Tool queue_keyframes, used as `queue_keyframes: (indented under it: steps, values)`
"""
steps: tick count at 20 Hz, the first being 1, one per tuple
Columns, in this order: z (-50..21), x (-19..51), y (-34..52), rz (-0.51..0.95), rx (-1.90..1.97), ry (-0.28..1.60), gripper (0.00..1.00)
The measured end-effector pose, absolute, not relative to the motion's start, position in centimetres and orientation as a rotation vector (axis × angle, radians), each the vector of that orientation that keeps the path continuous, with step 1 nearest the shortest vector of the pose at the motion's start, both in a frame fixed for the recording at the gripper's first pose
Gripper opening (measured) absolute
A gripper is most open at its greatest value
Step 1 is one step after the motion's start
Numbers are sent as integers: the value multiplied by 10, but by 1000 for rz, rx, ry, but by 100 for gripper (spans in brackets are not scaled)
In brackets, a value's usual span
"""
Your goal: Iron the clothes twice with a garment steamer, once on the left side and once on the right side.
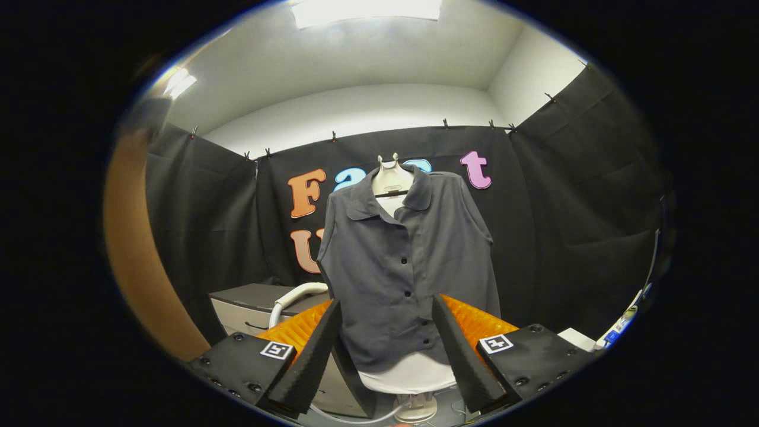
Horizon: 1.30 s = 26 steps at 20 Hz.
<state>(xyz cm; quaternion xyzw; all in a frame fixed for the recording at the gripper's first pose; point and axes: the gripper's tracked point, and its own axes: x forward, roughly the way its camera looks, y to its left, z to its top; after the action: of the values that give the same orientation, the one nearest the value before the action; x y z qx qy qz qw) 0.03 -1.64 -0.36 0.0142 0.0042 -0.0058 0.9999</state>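
Looking forward along the gripper (385,350), we see its two fingers (308,362) spread wide apart, with nothing held between them. Straight ahead of them hangs the dark grey shirt (409,267), buttoned down the front and draped over a pale mannequin form (392,178) whose neck shows above the open collar. A white hem (409,375) of the form (or perhaps an under-layer, we cannot tell which) peeks out below the shirt, just between the fingers. Under that, a pale stand base (422,408) sits low beneath the shirt.

Left of the shirt, and a little behind it, a white hose (292,298) curves up and over a grey cabinet (249,302); the steamer's head is something we cannot make out. A thin white cord (344,416) trails along the floor below the shirt. Behind the shirt the booth's black cloth wall (563,225) is pinned up with small clips, and above it the white wall meets the ceiling, where a bright light panel (367,10) glows. Far left of the shirt stands a tan curved edge (127,249), blurred.
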Motion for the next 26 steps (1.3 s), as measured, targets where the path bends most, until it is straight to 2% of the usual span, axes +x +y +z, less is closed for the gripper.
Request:
queue_keyframes:
  steps: [26]
  values:
    - [-6, 6, -13, -23, -34, 12, 98]
